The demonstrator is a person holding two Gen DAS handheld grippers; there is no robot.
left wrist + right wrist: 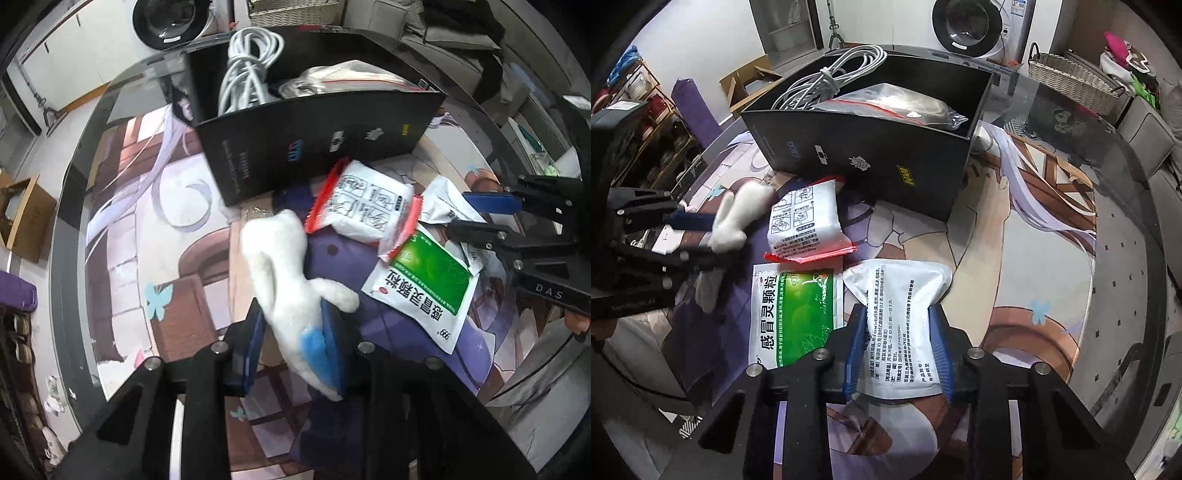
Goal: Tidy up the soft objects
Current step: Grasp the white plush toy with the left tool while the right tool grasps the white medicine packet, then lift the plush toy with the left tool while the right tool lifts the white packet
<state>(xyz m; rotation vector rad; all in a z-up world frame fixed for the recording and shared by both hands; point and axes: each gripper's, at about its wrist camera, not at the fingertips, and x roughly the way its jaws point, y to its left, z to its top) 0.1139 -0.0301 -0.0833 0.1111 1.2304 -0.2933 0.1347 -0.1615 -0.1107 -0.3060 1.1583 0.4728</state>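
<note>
White plush fills the left gripper [291,343]: its blue pads are clamped on the soft toy [284,266], whose body stretches away from the fingertips toward the black box [314,147]. That box stands ahead of both grippers, open at the top, with a coiled white cable [247,62] and a clear bag already inside. Just to the right of the toy, ahead of the gripper, lies a red-edged white packet [364,201], and beside that a green and white sachet [424,288] flat on the surface [147,221]. Farther right, the right gripper [899,332] is closed on a white pouch [905,295], pinching it at its narrow waist so the printed face bulges out ahead of the pads.

Both holds look secure, so the step in hand is probably the carry to the box. To do it well, each load should rise enough to clear the box's near wall before crossing it, since limp things droop and may snag the rim. Going one hand at a time would keep the grippers from crowding, and the pouch should drop clear of the cable coil.
</note>
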